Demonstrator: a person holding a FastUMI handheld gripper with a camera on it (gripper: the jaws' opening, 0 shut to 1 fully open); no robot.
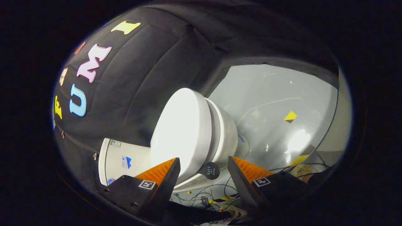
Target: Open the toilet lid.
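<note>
A white toilet [224, 138] fills the middle of the gripper view, seen tilted. Its smooth white lid [182, 131] lies shut on the seat and bowl. The white tank [121, 160] stands behind it against the black booth wall. A small round black tab [210, 170] sticks out from the lid's front edge, just ahead of the gap between my fingers. My gripper [204, 166] is open, one fingertip [174, 168] over the lid's near edge and the other fingertip [234, 166] beside the bowl. Nothing is pressed between them.
A pale glossy floor [276, 103] spreads beyond the toilet, with yellow tape marks [290, 116]. Loose cables [216, 194] and black-and-yellow striped tape lie on the floor below the bowl's front. The black cloth wall [141, 78] backs the tank.
</note>
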